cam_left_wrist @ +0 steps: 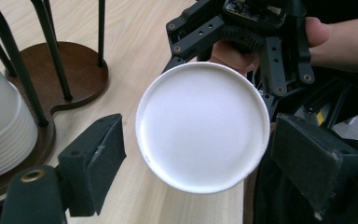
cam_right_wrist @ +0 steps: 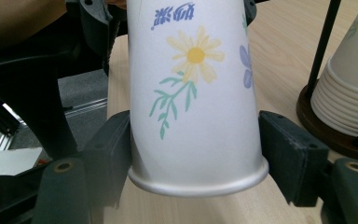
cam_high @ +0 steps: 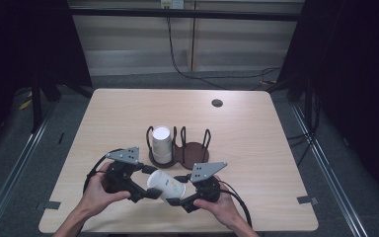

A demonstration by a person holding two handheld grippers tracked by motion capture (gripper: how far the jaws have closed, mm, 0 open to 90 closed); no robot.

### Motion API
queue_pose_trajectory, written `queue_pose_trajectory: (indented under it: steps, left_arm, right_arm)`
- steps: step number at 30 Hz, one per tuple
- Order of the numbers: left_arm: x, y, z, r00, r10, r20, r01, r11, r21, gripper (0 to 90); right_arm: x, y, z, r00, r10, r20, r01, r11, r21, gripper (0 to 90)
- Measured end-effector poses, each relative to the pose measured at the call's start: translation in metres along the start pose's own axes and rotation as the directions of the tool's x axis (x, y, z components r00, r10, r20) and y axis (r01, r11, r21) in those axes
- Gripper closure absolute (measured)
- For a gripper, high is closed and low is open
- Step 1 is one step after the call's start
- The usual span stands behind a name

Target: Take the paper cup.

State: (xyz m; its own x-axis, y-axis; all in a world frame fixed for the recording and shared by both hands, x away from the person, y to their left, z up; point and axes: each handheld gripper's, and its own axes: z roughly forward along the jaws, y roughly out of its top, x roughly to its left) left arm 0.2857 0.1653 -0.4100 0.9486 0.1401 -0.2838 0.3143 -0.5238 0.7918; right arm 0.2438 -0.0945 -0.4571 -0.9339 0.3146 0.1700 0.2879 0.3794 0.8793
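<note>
Here, a paper cup (cam_high: pixel 167 185) is lying tilted above the near part of the table (cam_high: pixel 108 113), between the 2 pairs of tongs. The right tongs (cam_high: pixel 177 202) are pinching the cup near its rolled rim: in the right gripper view the 2 dark pads (cam_right_wrist: pixel 114 154) are pressing against the cup's (cam_right_wrist: pixel 193 93) wall on either side, just above the lip, with the flower print facing the camera. The left tongs (cam_high: pixel 148 193) are standing spread at the cup's other end. In the left gripper view the cup's white bottom (cam_left_wrist: pixel 203 126) is sitting between the 2 pads (cam_left_wrist: pixel 95 154), with a gap showing on the left side and the right pad close beside the edge but not pressing it.

Just beyond the cup, a dark wooden holder (cam_high: pixel 190 155) with black wire uprights is standing at the middle of the table. Its left bay is carrying a stack of cups (cam_high: pixel 161 144), upside down; its right bay is showing bare wood. The held cup is hanging near the holder's front edge but apart from it.

The table's far half is lying open, with a small round dark port (cam_high: pixel 217 103) near the far right corner. The person's hands are sitting close to the near edge, with bare tabletop to the left and right of them.
</note>
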Motion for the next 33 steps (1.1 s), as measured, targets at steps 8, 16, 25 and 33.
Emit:
queue_pose_trajectory:
  steps: [8,16,25,33]
  left_arm:
    - [0.0,-0.003,-0.003,0.9995,0.001,-0.032,-0.001,1.0,0.003,17.4]
    - [0.001,-0.005,-0.006,0.9976,0.004,-0.07,-0.003,1.0,0.008,17.9]
    - [0.0,-0.009,-0.001,0.9959,0.008,-0.09,-0.003,0.9982,0.06,18.5]
    - [-0.001,-0.01,-0.004,0.9929,0.008,-0.118,-0.001,0.9983,0.058,18.4]
  right_arm:
    - [-0.003,0.001,-0.006,0.9999,0.009,0.004,-0.009,0.9999,0.014,29.4]
    - [-0.006,0.002,-0.013,0.9996,0.023,0.016,-0.023,0.9996,0.014,29.3]
    - [-0.009,0.007,-0.019,0.9988,0.033,0.035,-0.035,0.9982,0.049,29.4]
    - [-0.012,0.016,-0.025,0.9989,0.03,0.035,-0.034,0.9941,0.103,29.4]
